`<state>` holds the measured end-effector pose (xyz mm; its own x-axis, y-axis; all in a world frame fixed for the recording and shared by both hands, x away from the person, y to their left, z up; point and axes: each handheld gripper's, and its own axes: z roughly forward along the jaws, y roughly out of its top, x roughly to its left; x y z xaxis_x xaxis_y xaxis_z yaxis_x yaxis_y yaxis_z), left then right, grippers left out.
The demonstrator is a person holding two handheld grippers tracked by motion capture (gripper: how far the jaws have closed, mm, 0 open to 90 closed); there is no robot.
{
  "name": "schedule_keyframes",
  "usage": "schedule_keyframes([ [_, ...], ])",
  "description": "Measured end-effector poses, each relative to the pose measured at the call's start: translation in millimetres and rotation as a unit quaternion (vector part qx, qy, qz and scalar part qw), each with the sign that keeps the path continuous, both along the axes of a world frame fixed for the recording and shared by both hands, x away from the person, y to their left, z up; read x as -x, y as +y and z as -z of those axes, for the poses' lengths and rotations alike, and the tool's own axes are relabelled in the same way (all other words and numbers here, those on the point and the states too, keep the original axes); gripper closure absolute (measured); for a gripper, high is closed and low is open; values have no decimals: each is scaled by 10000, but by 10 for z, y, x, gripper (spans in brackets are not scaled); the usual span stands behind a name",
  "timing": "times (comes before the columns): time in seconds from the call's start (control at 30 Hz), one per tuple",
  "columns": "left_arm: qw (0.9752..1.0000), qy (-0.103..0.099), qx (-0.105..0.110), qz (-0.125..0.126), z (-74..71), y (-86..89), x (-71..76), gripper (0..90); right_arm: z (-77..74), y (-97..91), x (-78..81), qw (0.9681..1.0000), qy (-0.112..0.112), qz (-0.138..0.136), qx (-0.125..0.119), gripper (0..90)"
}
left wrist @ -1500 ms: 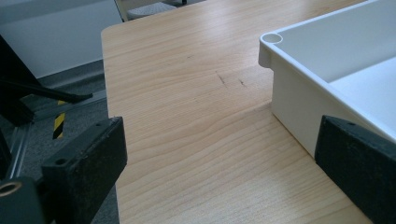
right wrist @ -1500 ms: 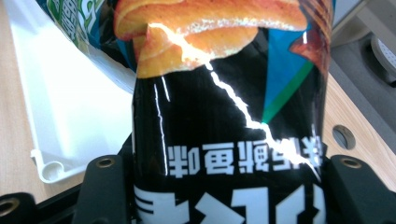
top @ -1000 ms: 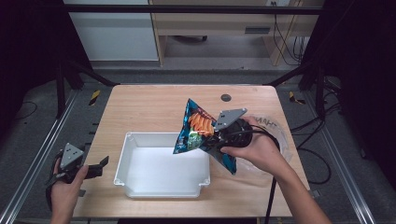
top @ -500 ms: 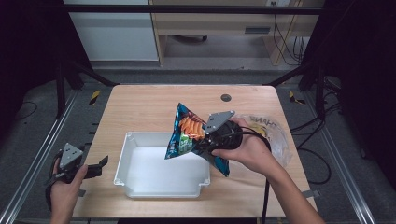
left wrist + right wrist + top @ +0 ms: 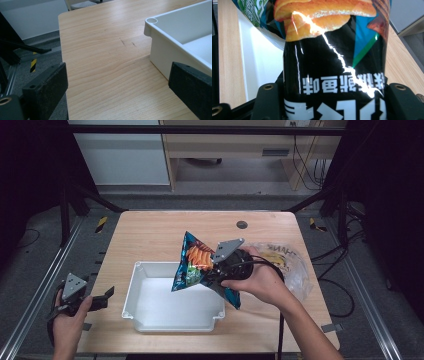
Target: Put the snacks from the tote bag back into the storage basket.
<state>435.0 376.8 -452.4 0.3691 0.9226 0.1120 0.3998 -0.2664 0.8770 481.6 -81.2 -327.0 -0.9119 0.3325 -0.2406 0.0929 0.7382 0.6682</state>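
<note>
A blue and black chip bag [image 5: 196, 265] with orange chips printed on it hangs tilted over the right rim of the white bin [image 5: 131, 292]. My right gripper [image 5: 216, 276] is shut on the bag; in the right gripper view the bag [image 5: 334, 62] sits pinched between both black jaws, with the bin [image 5: 259, 60] below it. My left gripper [image 5: 102, 297] rests at the table's front left edge, beside the bin, jaws wide apart with nothing between them. The left gripper view looks across bare wood at the bin's corner [image 5: 152, 25].
A clear plastic bag [image 5: 287, 262] with yellow contents lies on the table right of my right hand. A small dark grommet hole [image 5: 242, 224] sits near the table's far edge. Black frame posts and cables stand around the table [image 5: 150, 235].
My right gripper has carried the chip bag leftward, from beside the bin's right rim to partly over the bin. The left gripper has stayed put.
</note>
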Motion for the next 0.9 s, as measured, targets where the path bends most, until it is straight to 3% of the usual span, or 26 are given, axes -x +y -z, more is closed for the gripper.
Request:
schedule_keyframes([
  [0.9, 9999, 6, 41, -137, 5, 44, -6, 24, 76, 277, -49, 9997, 82, -202, 61, 405],
])
